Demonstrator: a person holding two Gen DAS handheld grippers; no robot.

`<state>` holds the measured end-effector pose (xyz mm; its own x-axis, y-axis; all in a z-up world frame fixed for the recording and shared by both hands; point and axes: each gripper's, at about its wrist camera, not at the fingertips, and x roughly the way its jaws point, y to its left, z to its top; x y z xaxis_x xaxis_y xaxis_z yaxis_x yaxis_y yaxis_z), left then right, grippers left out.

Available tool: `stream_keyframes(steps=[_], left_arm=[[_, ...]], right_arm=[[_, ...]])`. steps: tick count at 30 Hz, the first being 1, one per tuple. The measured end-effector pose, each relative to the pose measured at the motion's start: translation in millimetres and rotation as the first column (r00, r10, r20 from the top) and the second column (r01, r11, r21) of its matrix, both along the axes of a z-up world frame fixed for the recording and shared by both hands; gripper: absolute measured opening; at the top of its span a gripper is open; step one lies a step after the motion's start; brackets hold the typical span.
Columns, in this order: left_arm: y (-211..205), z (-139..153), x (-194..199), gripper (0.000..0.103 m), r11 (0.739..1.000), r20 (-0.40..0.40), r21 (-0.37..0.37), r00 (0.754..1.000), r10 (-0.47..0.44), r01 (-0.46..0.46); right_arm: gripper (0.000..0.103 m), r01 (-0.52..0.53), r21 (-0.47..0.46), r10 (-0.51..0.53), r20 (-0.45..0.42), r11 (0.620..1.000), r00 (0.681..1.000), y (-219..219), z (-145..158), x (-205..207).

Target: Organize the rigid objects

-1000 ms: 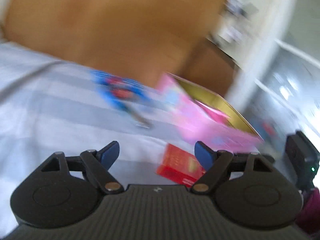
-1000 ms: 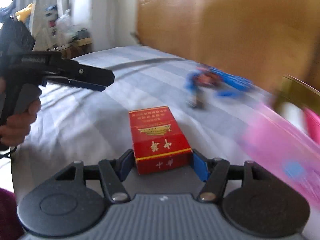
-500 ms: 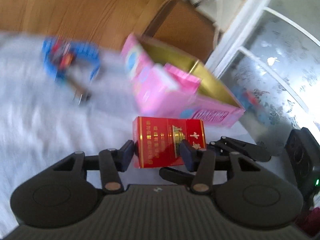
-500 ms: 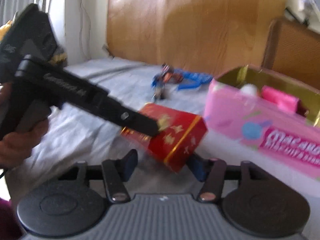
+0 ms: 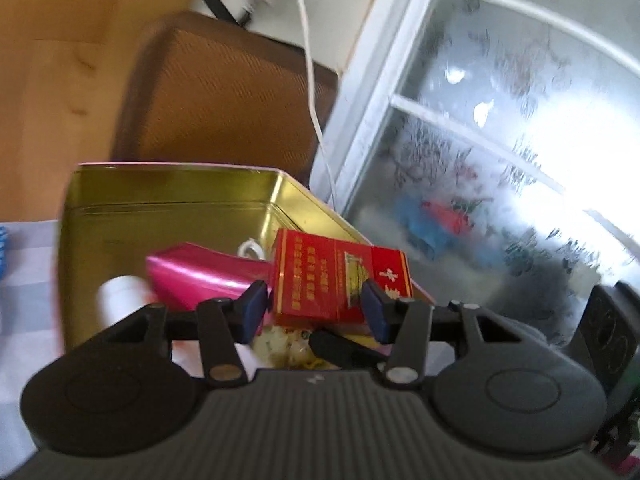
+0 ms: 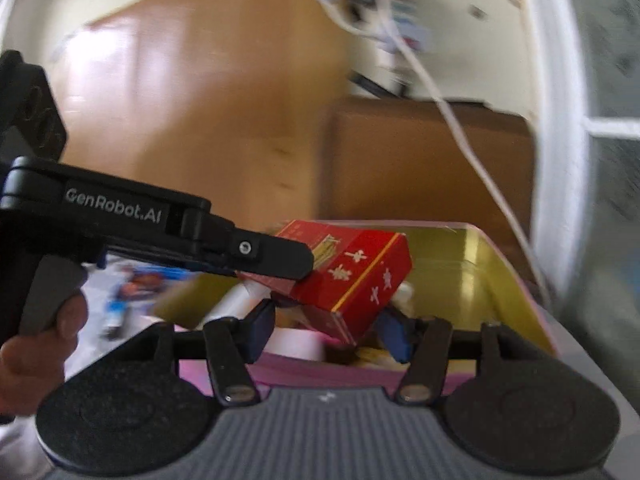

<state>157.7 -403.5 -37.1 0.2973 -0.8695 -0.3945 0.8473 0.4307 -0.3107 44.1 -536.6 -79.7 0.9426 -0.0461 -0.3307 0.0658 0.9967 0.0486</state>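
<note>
"GenRobot.AI" stands in pale letters on the left claw [image 6: 296, 264] body.

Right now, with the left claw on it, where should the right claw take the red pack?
The free lower end of the red pack, which hangs tilted above the tin toward the right claw. The left claw clamps the upper end, so probably come from below, rolled to match the tilt, closing on two flat parallel faces.
</note>
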Motion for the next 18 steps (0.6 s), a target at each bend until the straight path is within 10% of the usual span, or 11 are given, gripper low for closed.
stream_keyframes(steps=[4,12,18], left_arm=[[-15.1,-9.3,-8.2,0.055,0.998,0.041,0.056,0.999,0.028,-0.03],[128.1,2.1,-7.0,0.062,0.979,0.03,-0.084,0.981,0.189,-0.186],[250.5,-28.7,25.5,0.062,0.81,0.037,0.022,0.81,0.585,-0.586]], right_arm=[[0.081,0.188,-0.012,-0.188,-0.016,0.982,0.982,-23.6,-15.1,18.1],[0.083,0.254,0.025,-0.255,0.034,0.967,0.966,-28.8,-13.2,10.5],[0.081,0.087,0.098,-0.098,0.115,0.991,0.988,9.7,11.8,2.3]])
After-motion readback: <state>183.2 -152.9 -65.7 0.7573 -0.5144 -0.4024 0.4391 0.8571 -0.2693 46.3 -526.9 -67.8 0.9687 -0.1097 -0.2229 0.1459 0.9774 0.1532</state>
